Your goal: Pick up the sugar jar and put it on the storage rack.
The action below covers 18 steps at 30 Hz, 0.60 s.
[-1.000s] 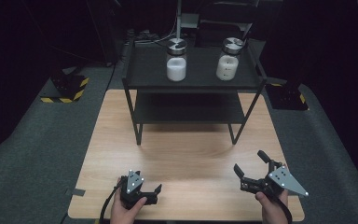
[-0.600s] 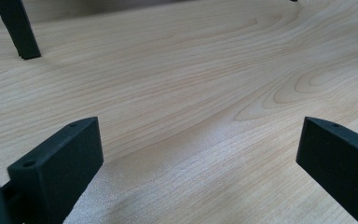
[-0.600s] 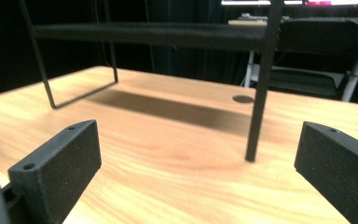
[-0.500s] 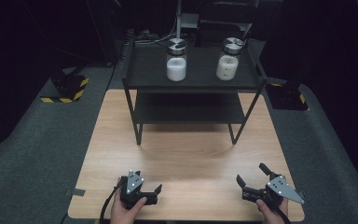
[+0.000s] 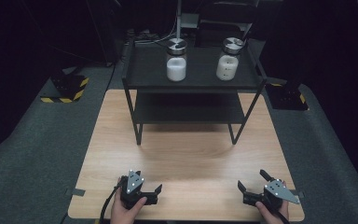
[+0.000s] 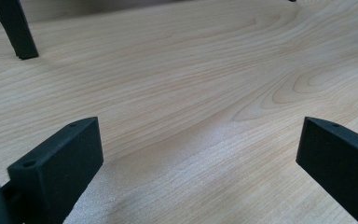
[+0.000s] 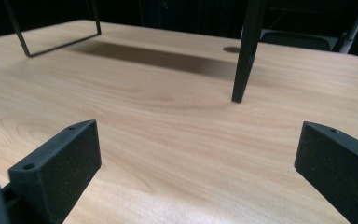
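Note:
My left gripper point(image 5: 149, 183) rests on the wooden table point(image 5: 186, 158) near its front edge, left of centre, held by a hand. Its jaws stand wide open over bare wood, as the left gripper view point(image 6: 198, 154) shows. My right gripper point(image 5: 251, 179) lies near the front right corner, also open, with nothing between its fingers in the right gripper view point(image 7: 198, 154). A black two-level rack point(image 5: 200, 81) stands at the far side of the table. On its top shelf are two glass jars with metal lids and white contents, one at the left point(image 5: 176, 59) and one at the right point(image 5: 228, 58).
A rack leg point(image 6: 16, 28) stands far ahead of the left gripper, and another leg point(image 7: 246, 51) ahead of the right gripper. Yellow-and-black striped bases sit on the grey floor at the left point(image 5: 65, 88) and right point(image 5: 286, 95) of the table.
My right gripper has drawn back toward the table's front edge and lowered. The left gripper and the jars have not moved.

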{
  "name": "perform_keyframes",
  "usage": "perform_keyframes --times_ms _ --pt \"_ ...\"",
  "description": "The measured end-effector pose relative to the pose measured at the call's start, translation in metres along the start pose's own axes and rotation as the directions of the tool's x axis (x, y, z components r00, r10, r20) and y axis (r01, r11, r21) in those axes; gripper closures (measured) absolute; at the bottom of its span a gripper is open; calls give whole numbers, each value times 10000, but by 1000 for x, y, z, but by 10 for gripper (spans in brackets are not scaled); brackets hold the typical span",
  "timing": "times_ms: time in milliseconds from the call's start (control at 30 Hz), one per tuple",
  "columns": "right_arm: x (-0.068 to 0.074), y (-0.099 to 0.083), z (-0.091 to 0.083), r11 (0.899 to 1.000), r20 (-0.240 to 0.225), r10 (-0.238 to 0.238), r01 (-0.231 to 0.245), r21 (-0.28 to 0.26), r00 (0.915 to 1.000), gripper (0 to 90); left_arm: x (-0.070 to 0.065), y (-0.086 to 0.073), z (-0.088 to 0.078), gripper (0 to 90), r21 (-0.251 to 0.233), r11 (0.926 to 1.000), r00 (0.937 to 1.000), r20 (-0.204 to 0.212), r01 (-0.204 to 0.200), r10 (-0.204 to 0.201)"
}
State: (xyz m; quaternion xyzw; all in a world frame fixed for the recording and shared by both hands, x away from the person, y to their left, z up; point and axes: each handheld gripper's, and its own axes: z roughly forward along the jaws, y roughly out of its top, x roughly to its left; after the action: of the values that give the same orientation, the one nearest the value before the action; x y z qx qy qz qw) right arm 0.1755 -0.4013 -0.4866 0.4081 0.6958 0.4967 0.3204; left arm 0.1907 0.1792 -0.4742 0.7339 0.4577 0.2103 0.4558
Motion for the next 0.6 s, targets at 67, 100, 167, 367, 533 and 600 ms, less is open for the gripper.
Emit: perform_keyframes --times_ms 67,100,167,367,533,600 --pt "0 -1 1 9998 12 -173 173 140 9998 0 0 0 0 8 11 10000 10000 5 15 -15" --pt "-1 -1 1 9996 -23 -144 144 231 9999 1 1 0 0 7 10 10000 10000 11 29 -29" --pt "-2 0 3 9993 -92 -108 111 344 9999 3 1 0 0 8 14 10000 10000 12 70 -70" --pt "-3 0 2 9992 -130 -132 137 386 9998 2 1 0 0 8 6 10000 10000 9 53 -53" --pt "-3 1 2 9991 -131 -119 125 412 9998 1 2 -1 -1 7 -60 10000 10000 84 26 -26" --pt "-2 2 2 9988 -134 -151 157 458 9998 2 2 -1 -2 8 -57 10000 9999 106 -10 11"
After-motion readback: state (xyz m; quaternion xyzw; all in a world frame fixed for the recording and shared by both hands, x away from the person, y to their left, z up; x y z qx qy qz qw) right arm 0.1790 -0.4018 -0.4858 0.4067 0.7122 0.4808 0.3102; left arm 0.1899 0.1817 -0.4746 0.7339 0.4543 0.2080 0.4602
